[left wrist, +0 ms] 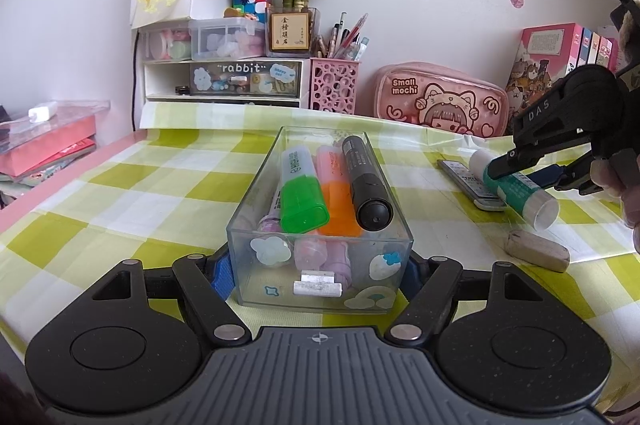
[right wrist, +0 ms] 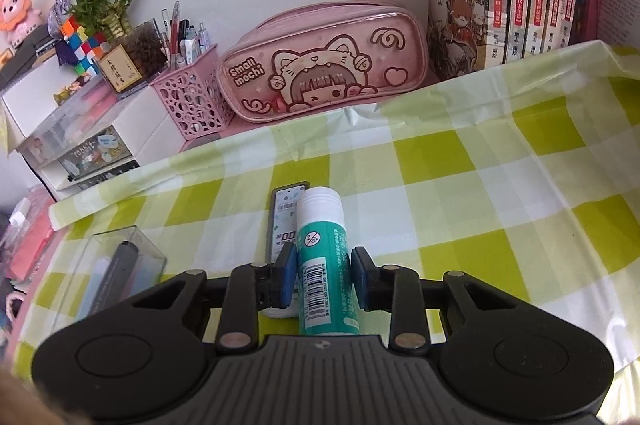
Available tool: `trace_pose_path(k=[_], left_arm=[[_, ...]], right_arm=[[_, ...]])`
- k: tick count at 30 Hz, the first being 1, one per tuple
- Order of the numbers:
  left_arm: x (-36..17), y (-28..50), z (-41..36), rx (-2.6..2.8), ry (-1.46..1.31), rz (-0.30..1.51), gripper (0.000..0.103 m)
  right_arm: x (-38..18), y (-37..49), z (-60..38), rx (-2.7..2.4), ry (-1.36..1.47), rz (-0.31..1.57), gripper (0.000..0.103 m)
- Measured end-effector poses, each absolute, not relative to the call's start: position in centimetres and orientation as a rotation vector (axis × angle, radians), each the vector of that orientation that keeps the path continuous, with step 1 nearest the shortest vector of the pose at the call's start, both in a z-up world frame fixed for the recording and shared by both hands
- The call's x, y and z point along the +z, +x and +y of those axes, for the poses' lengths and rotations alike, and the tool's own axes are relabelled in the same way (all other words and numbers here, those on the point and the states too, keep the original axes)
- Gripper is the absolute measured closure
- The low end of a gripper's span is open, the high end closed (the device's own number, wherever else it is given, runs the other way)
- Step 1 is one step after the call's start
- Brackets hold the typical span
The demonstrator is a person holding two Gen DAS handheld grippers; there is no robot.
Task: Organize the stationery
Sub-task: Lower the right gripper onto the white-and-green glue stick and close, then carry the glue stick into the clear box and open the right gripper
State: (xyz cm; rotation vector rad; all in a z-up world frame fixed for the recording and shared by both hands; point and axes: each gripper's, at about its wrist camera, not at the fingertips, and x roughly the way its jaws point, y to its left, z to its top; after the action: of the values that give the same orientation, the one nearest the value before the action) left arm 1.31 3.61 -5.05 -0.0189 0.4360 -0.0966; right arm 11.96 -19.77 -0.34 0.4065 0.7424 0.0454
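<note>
Your left claw (left wrist: 319, 265) pinches the near end of the clear, hard-sided rectangular box (left wrist: 320, 225), sticker-dotted, standing on the green-checked worktop (left wrist: 160, 185). Inside it lie a chunky green highlighter (left wrist: 302, 191), an orange one (left wrist: 338, 193) and a matte black marker (left wrist: 366, 181). Right of the box, your right claw (right wrist: 324, 277) straddles the smooth cylindrical glue stick (right wrist: 324, 265); its blue pads sit against the teal label. A rounded, grubby eraser (left wrist: 536, 250) lies further right of the box.

Gripper (right wrist: 324, 275): pads on either side of the glue stick (right wrist: 325, 257)
Glue stick: lying on checked bench (right wrist: 480, 209), beside flat case (right wrist: 285, 217)
</note>
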Motion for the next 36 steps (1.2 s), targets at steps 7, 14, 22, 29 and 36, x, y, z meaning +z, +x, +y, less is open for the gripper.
trace_pose_path(k=[7,14,22,29,36], left_arm=[[-5.0,1.1,3.8,-0.101,-0.020,0.435,0.030],[-5.0,1.0,3.9,-0.100,-0.019,0.435,0.029],[-5.0,0.7,4.2,-0.100,-0.017,0.431,0.030],[-5.1,0.8,4.2,-0.104,-0.020,0.424,0.029],[-5.1,0.8,4.2,-0.103,-0.021,0.424,0.029]], right_arm=[[0.9,11.4,-18.4,0.174,0.591,0.765,0.072],[2.4,11.1,-16.0,0.319,0.701,0.775,0.072],[2.2,11.4,-13.4,0.393,0.775,0.827,0.072],[1.5,12.6,-11.3,0.364,0.762,0.860,0.072],[1.5,12.6,-10.8,0.351,0.739,0.839,0.072]])
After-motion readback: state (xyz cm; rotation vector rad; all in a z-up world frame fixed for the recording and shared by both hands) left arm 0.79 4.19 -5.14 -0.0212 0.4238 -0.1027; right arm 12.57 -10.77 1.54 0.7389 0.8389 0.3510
